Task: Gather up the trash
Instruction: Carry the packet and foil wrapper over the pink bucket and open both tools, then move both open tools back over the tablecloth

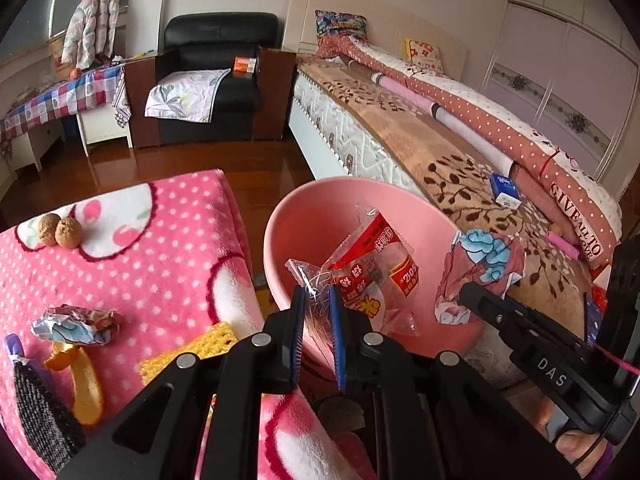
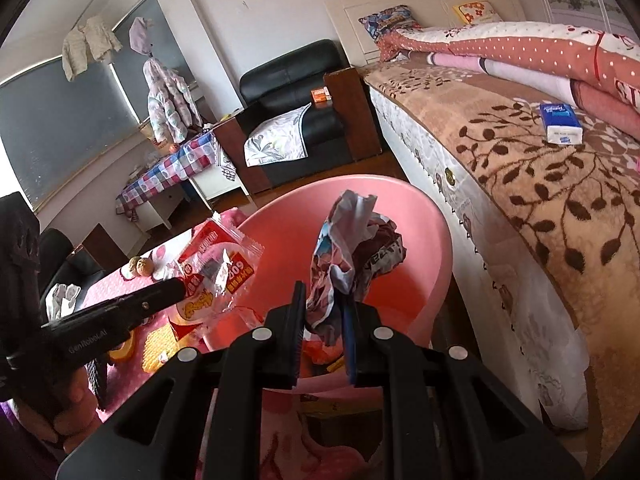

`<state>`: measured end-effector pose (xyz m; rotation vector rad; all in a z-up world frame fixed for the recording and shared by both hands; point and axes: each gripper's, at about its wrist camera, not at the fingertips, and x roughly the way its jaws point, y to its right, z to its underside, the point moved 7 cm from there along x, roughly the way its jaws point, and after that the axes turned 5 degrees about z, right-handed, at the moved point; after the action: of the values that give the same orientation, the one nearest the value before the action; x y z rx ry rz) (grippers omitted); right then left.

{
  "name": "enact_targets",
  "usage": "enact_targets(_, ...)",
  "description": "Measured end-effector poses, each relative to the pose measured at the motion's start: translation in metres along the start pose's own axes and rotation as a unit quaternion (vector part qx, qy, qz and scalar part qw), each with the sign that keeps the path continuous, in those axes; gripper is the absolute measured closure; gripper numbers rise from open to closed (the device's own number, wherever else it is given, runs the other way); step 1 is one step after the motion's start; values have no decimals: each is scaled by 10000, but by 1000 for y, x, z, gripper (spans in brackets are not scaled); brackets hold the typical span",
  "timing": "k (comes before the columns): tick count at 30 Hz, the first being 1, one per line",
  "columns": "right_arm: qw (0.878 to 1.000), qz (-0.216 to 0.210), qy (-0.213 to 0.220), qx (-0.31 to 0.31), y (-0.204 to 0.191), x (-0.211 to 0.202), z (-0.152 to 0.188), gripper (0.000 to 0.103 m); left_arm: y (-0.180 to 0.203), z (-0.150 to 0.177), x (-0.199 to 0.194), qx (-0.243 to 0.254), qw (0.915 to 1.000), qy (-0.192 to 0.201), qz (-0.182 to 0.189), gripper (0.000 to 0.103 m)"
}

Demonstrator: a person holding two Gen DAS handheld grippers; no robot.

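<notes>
My left gripper (image 1: 317,300) is shut on a red and clear snack wrapper (image 1: 372,268) and holds it over the pink basin (image 1: 304,216). My right gripper (image 2: 324,304) is shut on a crumpled printed paper ball (image 2: 352,248) and holds it above the same basin (image 2: 420,232). The right gripper shows in the left wrist view (image 1: 472,292) with its paper ball (image 1: 480,268). The left gripper shows in the right wrist view (image 2: 176,286) with the wrapper (image 2: 216,264). Another crumpled paper (image 1: 76,324) and an orange peel (image 1: 82,380) lie on the pink blanket (image 1: 168,264).
Two walnuts (image 1: 58,231), a yellow sponge (image 1: 188,354) and a dark scrubber (image 1: 44,408) lie on the blanket. A bed (image 1: 440,152) with a tissue pack (image 1: 505,190) is to the right. A black armchair (image 1: 216,76) and a checked table (image 1: 60,96) stand behind.
</notes>
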<state>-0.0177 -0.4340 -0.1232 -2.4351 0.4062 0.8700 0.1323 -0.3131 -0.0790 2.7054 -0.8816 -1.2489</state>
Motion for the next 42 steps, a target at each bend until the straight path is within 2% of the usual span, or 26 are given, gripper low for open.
enact_targets(9, 10000, 31, -20, 15, 0, 5, 0, 86, -3, 1, 5, -41, 10000, -7, -16, 87)
enact_targets(12, 10000, 70, -28, 16, 1, 6, 0, 86, -5, 0, 5, -75, 10000, 15, 0, 81)
enact_targets(14, 9999, 94, -37, 16, 1, 7, 0, 86, -5, 0, 4, -82, 10000, 34, 7, 69)
enact_targets(16, 9999, 125, -71, 62, 2, 8, 0, 85, -5, -1, 1, -87, 9999, 66, 15, 64)
enact_targets(22, 9997, 127, -77, 186, 5, 7, 0, 71, -4, -2, -9, -107, 9998, 132, 40, 62)
enact_targets(32, 10000, 69, 53, 34, -13, -12, 2, 70, -8, 2, -33, -167, 9995, 273, 30, 57)
enact_targets(42, 9997, -217, 99, -108, -49, -38, 16, 70, -14, 10, -74, -132, 9986, 517, 22, 57)
